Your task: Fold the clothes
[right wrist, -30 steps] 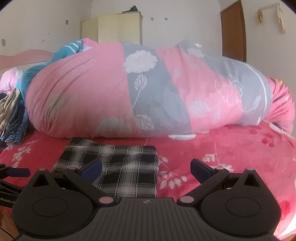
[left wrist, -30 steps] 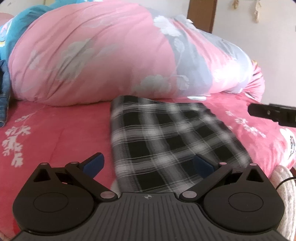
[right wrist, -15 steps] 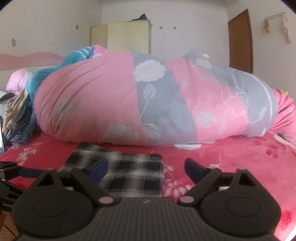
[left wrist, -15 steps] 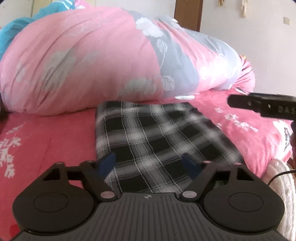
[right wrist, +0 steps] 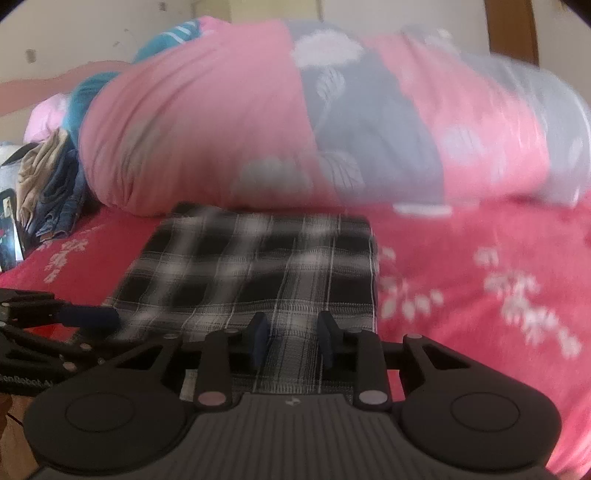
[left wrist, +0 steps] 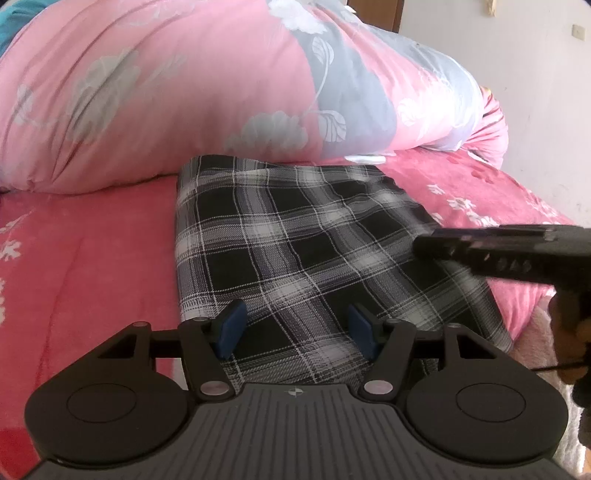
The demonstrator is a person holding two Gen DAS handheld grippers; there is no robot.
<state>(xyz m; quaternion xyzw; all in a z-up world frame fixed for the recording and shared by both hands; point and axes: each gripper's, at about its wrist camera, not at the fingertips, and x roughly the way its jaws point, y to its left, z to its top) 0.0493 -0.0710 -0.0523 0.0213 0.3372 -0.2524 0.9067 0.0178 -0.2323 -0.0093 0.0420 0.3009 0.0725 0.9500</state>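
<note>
Plaid cloth (left wrist: 303,251) lies flat on the red bed (left wrist: 85,258), long side running away. Both grippers, left (left wrist: 295,332) and right (right wrist: 291,338), sit at its near edge, jaws closing around cloth.

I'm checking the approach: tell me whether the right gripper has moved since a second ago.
Yes. The right gripper has dropped toward the near edge of the plaid cloth; the pink quilt now sits higher in its view, and its jaws are closing.

White walls (left wrist: 535,92), brown door (right wrist: 511,29) — perhaps a cupboard, blurred
</note>
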